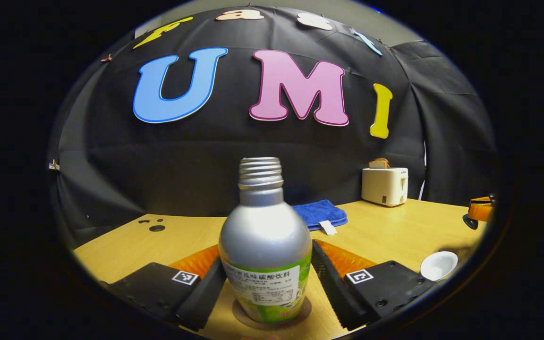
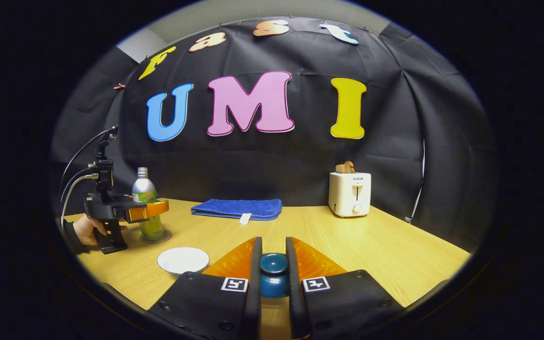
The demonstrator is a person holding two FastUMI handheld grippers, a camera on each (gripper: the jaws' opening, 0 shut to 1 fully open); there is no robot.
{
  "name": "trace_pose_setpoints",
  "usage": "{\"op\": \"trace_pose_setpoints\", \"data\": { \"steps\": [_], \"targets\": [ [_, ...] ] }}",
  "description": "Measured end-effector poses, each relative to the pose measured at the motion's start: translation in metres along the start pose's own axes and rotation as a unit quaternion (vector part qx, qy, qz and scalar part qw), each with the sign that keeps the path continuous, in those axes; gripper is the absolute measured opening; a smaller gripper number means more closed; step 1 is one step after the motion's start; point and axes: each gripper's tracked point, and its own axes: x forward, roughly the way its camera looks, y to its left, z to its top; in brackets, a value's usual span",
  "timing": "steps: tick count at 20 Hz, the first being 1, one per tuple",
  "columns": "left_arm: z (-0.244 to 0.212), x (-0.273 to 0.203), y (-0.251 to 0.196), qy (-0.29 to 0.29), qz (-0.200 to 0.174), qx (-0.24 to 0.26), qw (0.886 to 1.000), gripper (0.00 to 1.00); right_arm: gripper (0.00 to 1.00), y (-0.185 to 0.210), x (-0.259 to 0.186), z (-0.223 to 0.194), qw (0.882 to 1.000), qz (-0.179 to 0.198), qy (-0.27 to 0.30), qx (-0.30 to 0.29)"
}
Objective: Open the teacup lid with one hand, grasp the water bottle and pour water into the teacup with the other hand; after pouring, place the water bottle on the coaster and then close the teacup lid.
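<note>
A silver water bottle [image 1: 263,241] with a green label and no cap stands upright on a round brown coaster [image 1: 248,318]. My left gripper [image 1: 266,264] holds it, one finger pressing each side of its body. In the right gripper view the same bottle [image 2: 143,189] stands at the far left in that gripper [image 2: 147,211], which a hand holds. My right gripper [image 2: 273,267] is shut on the blue round knob of the teacup lid [image 2: 273,263], held above the table. The low white teacup [image 2: 183,259] sits uncovered on the table, also visible as the teacup [image 1: 438,265] at the right.
A folded blue towel [image 2: 238,208] lies at the back of the wooden table [image 2: 371,245]. A white toaster [image 2: 350,193] with bread in it stands at the back right. Cables run up from the left gripper.
</note>
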Motion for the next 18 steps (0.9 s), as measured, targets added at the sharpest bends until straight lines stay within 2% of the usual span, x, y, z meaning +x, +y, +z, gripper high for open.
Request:
{"op": "trace_pose_setpoints", "data": {
  "steps": [6, 9, 12, 15, 18],
  "targets": [
    [-0.014, -0.021, 0.0, 0.045, 0.006, 0.015, 0.999, 0.97, 0.28, 0.0, 0.0, 0.0, 1.0, 0.0, 0.0, 0.0],
    [-0.023, -0.04, 0.007, 0.061, 0.019, 0.007, 0.998, 0.96, 0.28, 0.0, 0.0, 0.001, 1.0, 0.0, 0.0, 0.0],
    [-0.015, -0.072, 0.017, 0.042, 0.035, -0.013, 0.998, 0.96, 0.28, 0.001, 0.0, 0.001, 1.0, 0.0, -0.001, 0.0],
    [-0.013, -0.102, 0.014, 0.032, 0.028, -0.038, 0.998, 0.96, 0.28, 0.009, 0.0, 0.002, 1.0, 0.011, -0.001, 0.001],
    [-0.013, -0.126, 0.027, 0.015, 0.043, -0.045, 0.998, 0.96, 0.28, 0.044, 0.007, 0.001, 0.998, 0.051, 0.008, 0.033]
  ]
}}
